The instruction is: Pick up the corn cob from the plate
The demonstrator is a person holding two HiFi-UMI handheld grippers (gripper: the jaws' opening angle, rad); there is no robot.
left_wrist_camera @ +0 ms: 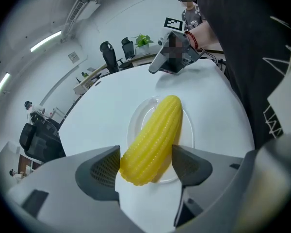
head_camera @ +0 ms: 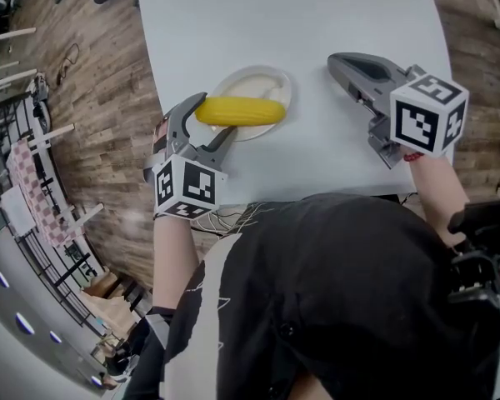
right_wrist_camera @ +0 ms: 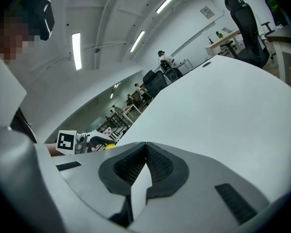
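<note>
Left tongs [head_camera: 216,115] angled steeply down over the near-left end of the corn cob [head_camera: 239,110]. Jaws wide, one on either side of the cob's blunt end; the right-hand pad shows a clear gap and nothing is gripped. The cob lies on its side across the white plate [head_camera: 267,77], its end overhanging the rim. The plate sits on the white surface [head_camera: 317,15]. Right tongs [head_camera: 334,59] rest well apart to the right of the plate, tips closed together with nothing between them.

Yellow corn cob [head_camera: 239,111], white plate [head_camera: 262,80]
</note>
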